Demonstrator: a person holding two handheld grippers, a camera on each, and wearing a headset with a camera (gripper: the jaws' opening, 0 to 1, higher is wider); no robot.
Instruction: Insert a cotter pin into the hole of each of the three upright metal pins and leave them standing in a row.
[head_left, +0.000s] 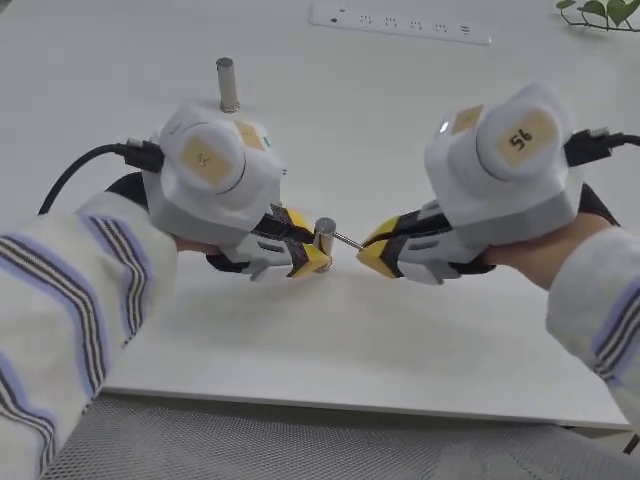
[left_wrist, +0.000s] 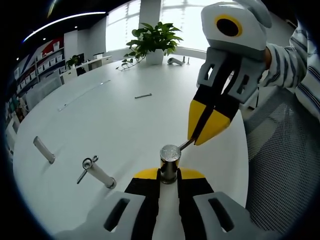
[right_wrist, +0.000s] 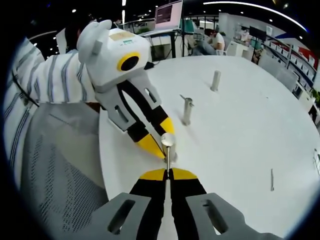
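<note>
Metal pin (head_left: 325, 233), a short, shiny, flat-topped cylinder, is upright near the table's (head_left: 400, 330) front edge, clamped in the left gripper's (head_left: 312, 256) jaws. The right gripper (head_left: 368, 250) pinches a thin wire cotter pin (head_left: 347, 240) at its side. There are three pins altogether: a second pin (right_wrist: 187, 111) farther off carries a cotter, and a third pin (right_wrist: 215, 80) is bare. A loose cotter pin (right_wrist: 271, 180) lies on the white tabletop.

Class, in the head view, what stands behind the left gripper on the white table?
An upright metal pin stands behind the left gripper. Its top and shaft show; the gripper's white body covers its lower end, so its base cannot be seen.
</note>
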